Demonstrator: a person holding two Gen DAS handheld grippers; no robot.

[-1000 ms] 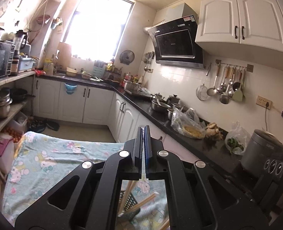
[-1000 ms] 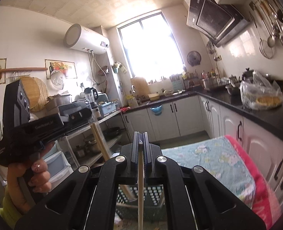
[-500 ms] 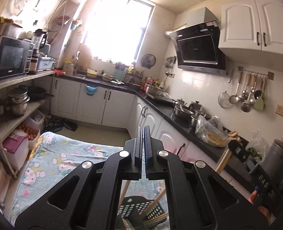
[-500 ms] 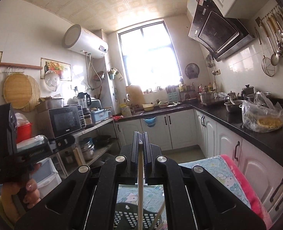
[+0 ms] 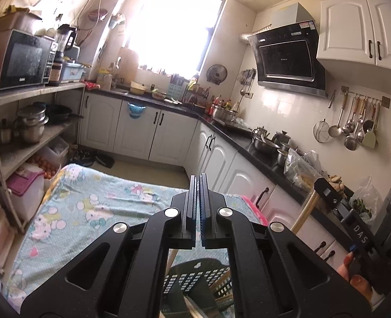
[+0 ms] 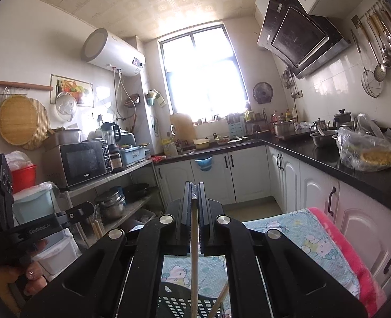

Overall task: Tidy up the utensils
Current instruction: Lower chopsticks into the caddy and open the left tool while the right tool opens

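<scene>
My right gripper [image 6: 194, 206] is shut on a wooden chopstick [image 6: 194, 259], which hangs down between the jaws into a dark slotted utensil basket [image 6: 184, 302]. A second chopstick [image 6: 220, 300] leans in that basket. My left gripper [image 5: 198, 206] is shut above the same basket [image 5: 195, 278]; a chopstick [image 5: 172, 255] hangs just under its jaws, and its top is hidden between them. In the left wrist view the right gripper [image 5: 328, 193] shows at the right with its chopstick [image 5: 305, 210]. In the right wrist view the left gripper [image 6: 81, 210] shows at the left with its chopstick [image 6: 97, 229].
The basket stands on a table with a cartoon-print cloth [image 5: 89, 206] and a pink edge [image 6: 341, 249]. White cabinets and a black counter [image 6: 328, 159] with pots and bags run along the right. A shelf with a microwave [image 5: 23, 61] stands on the left.
Both grippers have come lower and swung toward the room's left side. The basket now sits right under both, with each chopstick reaching down into it.
</scene>
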